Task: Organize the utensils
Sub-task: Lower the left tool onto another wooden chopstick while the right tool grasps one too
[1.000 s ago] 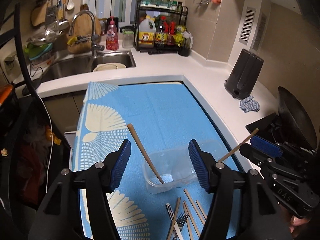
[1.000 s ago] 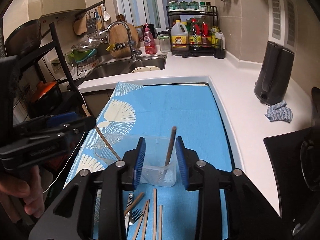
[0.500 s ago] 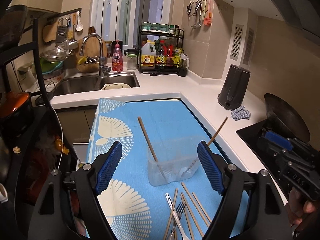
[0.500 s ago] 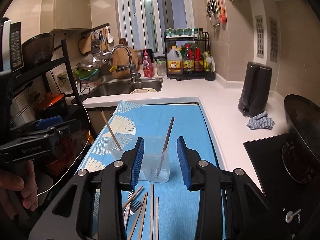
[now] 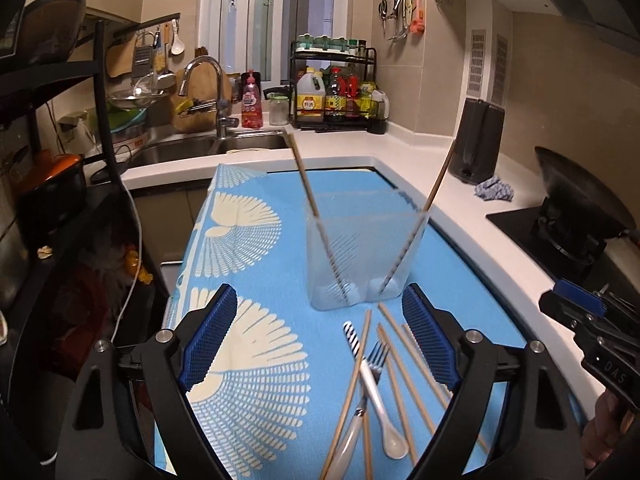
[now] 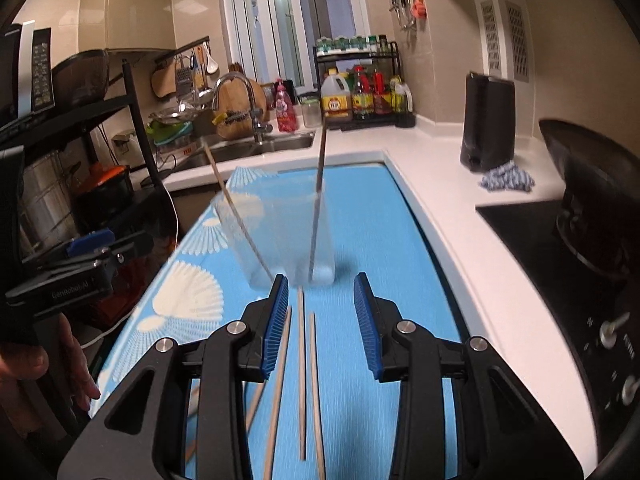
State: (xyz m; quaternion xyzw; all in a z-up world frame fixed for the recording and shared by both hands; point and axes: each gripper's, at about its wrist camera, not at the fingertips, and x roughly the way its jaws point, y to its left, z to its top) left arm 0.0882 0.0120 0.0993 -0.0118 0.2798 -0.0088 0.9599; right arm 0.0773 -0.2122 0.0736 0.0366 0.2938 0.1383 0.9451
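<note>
Kitchen counter carried a blue mat (image 5: 256, 364), and on it stood the clear container (image 5: 356, 256) with two chopsticks (image 5: 308, 196) leaning inside. Just in front of the container lay loose chopsticks (image 6: 301, 360), a fork (image 5: 374, 360) and a white spoon (image 5: 380, 408). Left gripper (image 5: 320, 336) had just been opening, nothing between its jaws. Right gripper (image 6: 321, 320) stood part-open, empty, straddling the loose chopsticks. Best move, I judged: drop onto one stick only, pinch mid-shaft, avoid neighbours.

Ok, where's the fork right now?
In the left wrist view, the fork lies on the blue cloth among loose chopsticks, just before the clear container, beside the white spoon.
</note>
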